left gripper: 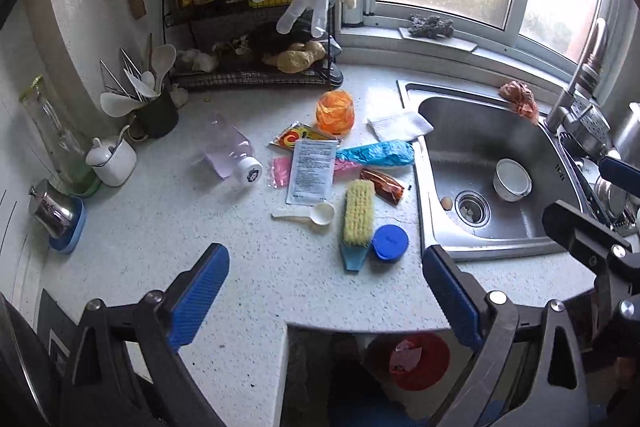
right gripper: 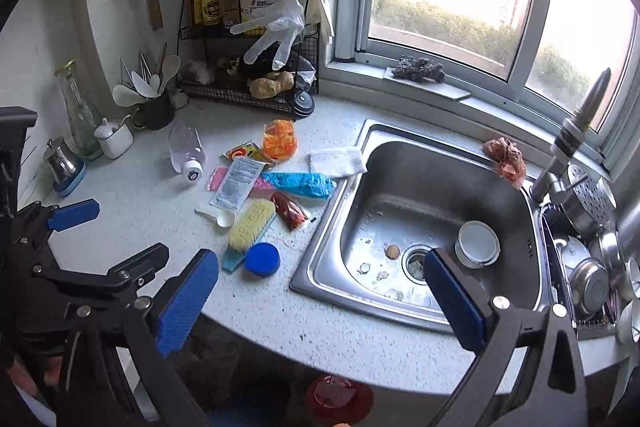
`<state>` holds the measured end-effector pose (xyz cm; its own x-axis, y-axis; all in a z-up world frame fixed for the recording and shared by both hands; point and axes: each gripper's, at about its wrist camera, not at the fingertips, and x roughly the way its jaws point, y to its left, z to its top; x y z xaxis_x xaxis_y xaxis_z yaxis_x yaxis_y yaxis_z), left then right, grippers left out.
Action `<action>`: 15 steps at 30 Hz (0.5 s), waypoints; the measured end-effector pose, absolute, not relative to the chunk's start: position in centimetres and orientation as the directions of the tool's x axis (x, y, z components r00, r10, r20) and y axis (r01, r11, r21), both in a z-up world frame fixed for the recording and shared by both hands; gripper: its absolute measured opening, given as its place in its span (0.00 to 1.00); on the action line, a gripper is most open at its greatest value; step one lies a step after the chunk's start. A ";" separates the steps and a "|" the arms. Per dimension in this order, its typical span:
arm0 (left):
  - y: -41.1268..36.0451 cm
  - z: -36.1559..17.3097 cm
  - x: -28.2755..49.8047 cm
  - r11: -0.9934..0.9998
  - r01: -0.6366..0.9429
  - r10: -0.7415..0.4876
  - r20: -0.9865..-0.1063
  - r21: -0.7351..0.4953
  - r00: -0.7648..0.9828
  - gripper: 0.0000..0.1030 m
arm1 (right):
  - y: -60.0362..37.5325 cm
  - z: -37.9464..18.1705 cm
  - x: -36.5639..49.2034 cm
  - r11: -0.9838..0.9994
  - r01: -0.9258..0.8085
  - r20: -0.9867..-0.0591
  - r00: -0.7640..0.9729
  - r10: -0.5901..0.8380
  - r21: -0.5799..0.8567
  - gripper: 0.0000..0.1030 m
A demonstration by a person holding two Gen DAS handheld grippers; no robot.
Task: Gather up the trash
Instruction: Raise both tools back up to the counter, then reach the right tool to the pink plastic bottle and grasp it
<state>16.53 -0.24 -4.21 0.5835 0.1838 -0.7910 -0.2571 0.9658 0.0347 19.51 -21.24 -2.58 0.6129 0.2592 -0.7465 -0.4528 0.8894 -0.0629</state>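
Litter lies on the white speckled counter (left gripper: 200,227) left of the sink: a tipped clear plastic bottle (left gripper: 230,157), a white sachet (left gripper: 312,171), a red-yellow packet (left gripper: 296,137), a pink wrapper (left gripper: 280,171), a crumpled blue wrapper (left gripper: 376,153), a brown sachet (left gripper: 382,185), an orange net ball (left gripper: 335,111) and a white tissue (left gripper: 400,125). My left gripper (left gripper: 326,291) hangs open over the counter's near edge, short of the litter. My right gripper (right gripper: 320,291) is open above the counter edge and the sink's front corner. A red bin (left gripper: 416,361) (right gripper: 338,401) sits below the counter.
A yellow scrub brush (left gripper: 358,217), blue lid (left gripper: 390,241) and white scoop (left gripper: 316,214) lie among the litter. The steel sink (right gripper: 424,187) holds a white bowl (right gripper: 478,243) and food scraps. A wire rack (left gripper: 248,39) with bottles, utensil cup (left gripper: 156,111) and tap (right gripper: 576,143) stand around.
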 end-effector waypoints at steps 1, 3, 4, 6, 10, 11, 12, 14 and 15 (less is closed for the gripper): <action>1.0 -4.2 17.4 0.961 -0.276 0.194 -0.794 0.034 0.576 0.94 | -20.5 -2.6 20.3 0.885 -0.461 -0.748 0.608 0.265 -0.061 0.99; 3.0 -4.2 18.8 0.953 -0.301 0.204 -0.796 0.029 0.569 0.94 | -18.6 -2.7 21.9 0.875 -0.480 -0.755 0.596 0.273 -0.063 0.99; 4.1 -4.2 19.4 0.950 -0.312 0.207 -0.797 0.024 0.567 0.94 | -17.7 -2.8 22.8 0.870 -0.488 -0.759 0.589 0.277 -0.061 0.99; 6.0 -4.4 20.5 0.944 -0.330 0.215 -0.804 0.024 0.555 0.94 | -16.0 -3.2 24.2 0.863 -0.501 -0.769 0.575 0.280 -0.061 0.99; 10.1 -4.9 22.4 0.924 -0.382 0.212 -0.826 -0.004 0.522 0.94 | -12.6 -3.8 26.9 0.842 -0.537 -0.790 0.537 0.297 -0.049 0.99; 11.2 -5.1 22.8 0.920 -0.390 0.196 -0.832 -0.026 0.519 0.94 | -11.6 -4.0 27.4 0.832 -0.552 -0.794 0.529 0.299 -0.054 0.99; 12.3 -5.4 23.0 0.919 -0.392 0.180 -0.837 -0.045 0.517 0.94 | -10.6 -4.2 27.9 0.822 -0.566 -0.799 0.522 0.299 -0.062 0.99; 14.2 -6.1 23.6 0.916 -0.399 0.174 -0.844 -0.052 0.508 0.94 | -8.7 -4.5 28.9 0.805 -0.590 -0.810 0.500 0.306 -0.060 0.99; 15.0 -6.4 23.8 0.912 -0.406 0.175 -0.847 -0.052 0.502 0.94 | -7.7 -4.8 29.4 0.796 -0.603 -0.816 0.488 0.311 -0.057 0.99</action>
